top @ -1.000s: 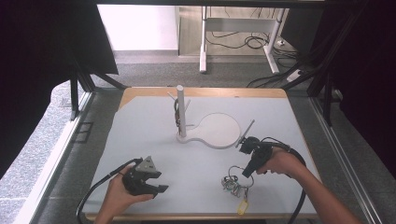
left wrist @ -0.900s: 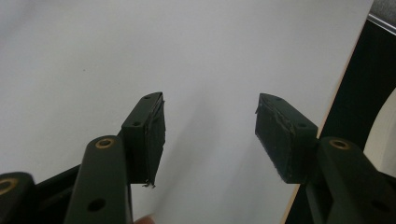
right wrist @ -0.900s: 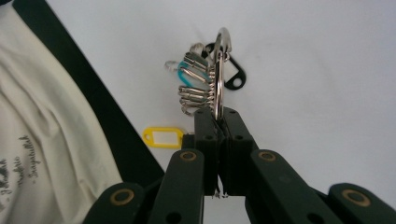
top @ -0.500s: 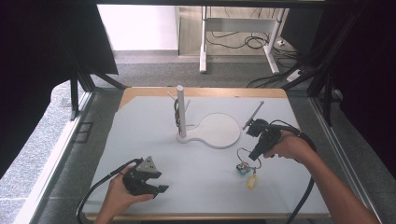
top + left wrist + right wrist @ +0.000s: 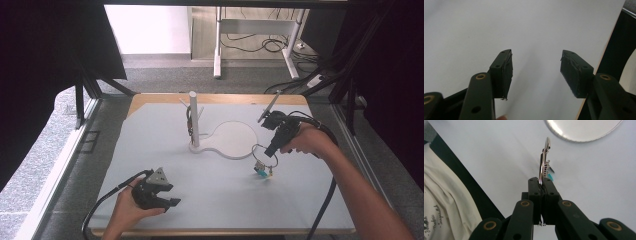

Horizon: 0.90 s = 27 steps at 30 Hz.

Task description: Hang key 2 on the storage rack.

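high view: the right hand-held gripper (image 5: pixel 270 150) has risen and moved in toward the white stand (image 5: pixel 194 120), and the key ring (image 5: pixel 264 159) that lay on the tabletop (image 5: pixel 165 150) a second ago now hangs from its tips, lifted clear of the surface just to the right of the stand's round base plate (image 5: pixel 235 140). a teal tag (image 5: pixel 259 171) dangles below the ring. the left hand-held gripper (image 5: pixel 170 199) has kept its place, well apart from the stand toward the near edge

left gripper view: the left hand-held gripper (image 5: pixel 536 71) stands released, its pads (image 5: pixel 507 72) wide apart with bare tabletop between them and nothing held

right gripper view: the right hand-held gripper (image 5: pixel 541 185) is clenched on the metal key ring (image 5: pixel 543 161), which juts upright from between the closed pads, keys and teal tag behind it; the base plate (image 5: pixel 584 130) shows just beyond

the pick-up looks done, i judge; what remains is likely carrying the ring across to the stand's pegs and hooking it on, and the thin edge-on grip could let it swing or slip
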Each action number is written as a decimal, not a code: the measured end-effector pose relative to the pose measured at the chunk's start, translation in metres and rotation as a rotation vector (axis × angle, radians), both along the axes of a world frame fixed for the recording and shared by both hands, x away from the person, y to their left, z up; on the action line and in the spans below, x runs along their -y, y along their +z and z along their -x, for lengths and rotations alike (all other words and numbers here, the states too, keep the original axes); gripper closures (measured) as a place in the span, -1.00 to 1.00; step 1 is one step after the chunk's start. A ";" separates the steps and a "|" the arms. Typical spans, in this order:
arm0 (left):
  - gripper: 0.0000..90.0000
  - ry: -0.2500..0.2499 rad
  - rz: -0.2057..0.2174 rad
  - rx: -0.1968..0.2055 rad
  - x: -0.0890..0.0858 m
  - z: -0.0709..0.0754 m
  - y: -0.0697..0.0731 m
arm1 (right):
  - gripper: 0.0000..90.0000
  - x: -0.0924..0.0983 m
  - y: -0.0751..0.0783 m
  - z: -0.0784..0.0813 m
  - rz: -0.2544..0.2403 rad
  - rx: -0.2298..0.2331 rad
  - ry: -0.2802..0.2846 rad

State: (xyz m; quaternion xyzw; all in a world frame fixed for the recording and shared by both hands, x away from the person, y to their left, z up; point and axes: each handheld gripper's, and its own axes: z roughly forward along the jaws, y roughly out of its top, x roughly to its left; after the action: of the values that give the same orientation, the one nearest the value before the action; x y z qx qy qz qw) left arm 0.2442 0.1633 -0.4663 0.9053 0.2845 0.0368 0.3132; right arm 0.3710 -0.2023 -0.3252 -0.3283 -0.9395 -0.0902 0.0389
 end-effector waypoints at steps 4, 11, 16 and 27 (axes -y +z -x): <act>-0.03 0.000 0.002 -0.001 0.000 0.000 0.000 | 0.93 -0.001 0.008 -0.005 -0.009 0.007 -0.010; -0.03 0.000 0.002 -0.002 0.000 0.000 0.001 | 0.93 0.000 0.022 -0.014 -0.026 0.029 -0.030; -0.03 -0.003 0.000 -0.002 0.000 0.000 0.000 | 0.93 -0.001 0.028 -0.020 -0.022 0.033 -0.039; -0.03 -0.005 0.000 0.000 -0.001 0.000 0.001 | 0.93 -0.005 0.037 -0.034 -0.026 0.050 -0.058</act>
State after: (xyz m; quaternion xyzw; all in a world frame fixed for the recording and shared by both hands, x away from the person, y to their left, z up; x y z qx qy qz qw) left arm 0.2443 0.1639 -0.4658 0.9060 0.2824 0.0359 0.3132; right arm 0.4049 -0.1974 -0.2887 -0.3523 -0.9290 -0.1119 0.0169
